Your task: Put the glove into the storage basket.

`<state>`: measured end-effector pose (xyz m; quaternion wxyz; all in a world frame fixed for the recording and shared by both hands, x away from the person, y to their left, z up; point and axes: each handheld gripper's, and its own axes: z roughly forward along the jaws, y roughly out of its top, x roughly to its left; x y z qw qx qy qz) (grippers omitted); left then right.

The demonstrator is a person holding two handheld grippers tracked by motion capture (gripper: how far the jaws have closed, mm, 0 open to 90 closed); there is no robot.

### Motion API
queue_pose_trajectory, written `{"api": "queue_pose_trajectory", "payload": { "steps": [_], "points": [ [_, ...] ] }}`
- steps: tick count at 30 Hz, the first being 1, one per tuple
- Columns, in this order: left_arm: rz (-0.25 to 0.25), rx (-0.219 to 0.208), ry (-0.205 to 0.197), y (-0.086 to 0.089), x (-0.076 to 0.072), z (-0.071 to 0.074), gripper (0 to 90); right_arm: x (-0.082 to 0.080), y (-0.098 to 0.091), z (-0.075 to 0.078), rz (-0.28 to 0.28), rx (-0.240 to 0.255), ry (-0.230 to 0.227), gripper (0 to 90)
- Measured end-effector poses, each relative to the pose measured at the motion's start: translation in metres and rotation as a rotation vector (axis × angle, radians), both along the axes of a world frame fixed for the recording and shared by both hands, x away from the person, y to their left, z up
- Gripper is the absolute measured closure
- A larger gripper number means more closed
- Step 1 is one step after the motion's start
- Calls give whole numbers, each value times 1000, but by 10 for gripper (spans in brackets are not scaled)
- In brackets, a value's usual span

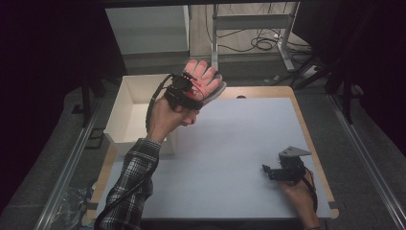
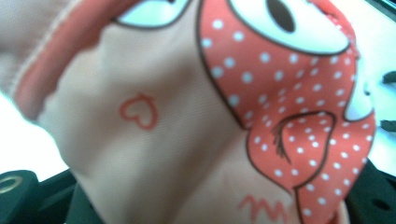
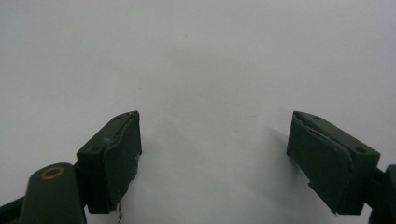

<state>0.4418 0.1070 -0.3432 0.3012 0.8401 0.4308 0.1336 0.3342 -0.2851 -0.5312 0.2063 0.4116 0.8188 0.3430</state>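
A pink glove (image 1: 205,80) with a red pattern hangs in the air over the table's far left, next to the white box. My left gripper (image 1: 194,94) is shut on it, held up by a hand in a plaid sleeve. In the left gripper view the glove's fabric (image 2: 154,154) sits close up: pale pink with a red heart outline and a red part with white dots (image 2: 299,107). My right gripper (image 1: 267,172) rests low at the table's near right, jaws wide open over bare white surface (image 3: 215,126) with nothing between them.
An open white box (image 1: 125,111) stands at the table's left edge, just left of the raised hand. The white table sheet (image 1: 230,143) lies between the two grippers. Desk legs and cables (image 1: 258,40) are on the floor beyond the far edge.
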Motion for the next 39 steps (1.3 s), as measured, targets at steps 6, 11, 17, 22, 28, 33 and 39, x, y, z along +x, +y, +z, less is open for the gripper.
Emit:
{"api": "queue_pose_trajectory", "payload": {
  "steps": [6, 11, 17, 22, 28, 33, 39],
  "points": [
    [89, 6, -8, 28, 4, 3, 434, 0, 0, 0, -1, 0, 1, 181],
    [148, 4, -6, 50, 6, -1, 431, 0, 0, 0, 0, 0, 0, 181],
    [219, 2, -12, 77, 6, -4, 427, 0, 0, 0, 0, 0, -2, 181],
    [281, -2, -16, 97, 6, -9, 423, 0, 0, 0, 0, 0, -1, 181],
    [339, 2, -16, 114, 6, -23, 421, 0, 0, 0, -1, 0, 0, 181],
    [371, 4, -5, 124, 7, -39, 418, 0, 0, 0, -1, 0, -1, 181],
    [401, 16, 7, 131, 10, -58, 413, 0, 0, 0, -1, 0, -1, 181]
  ]
}}
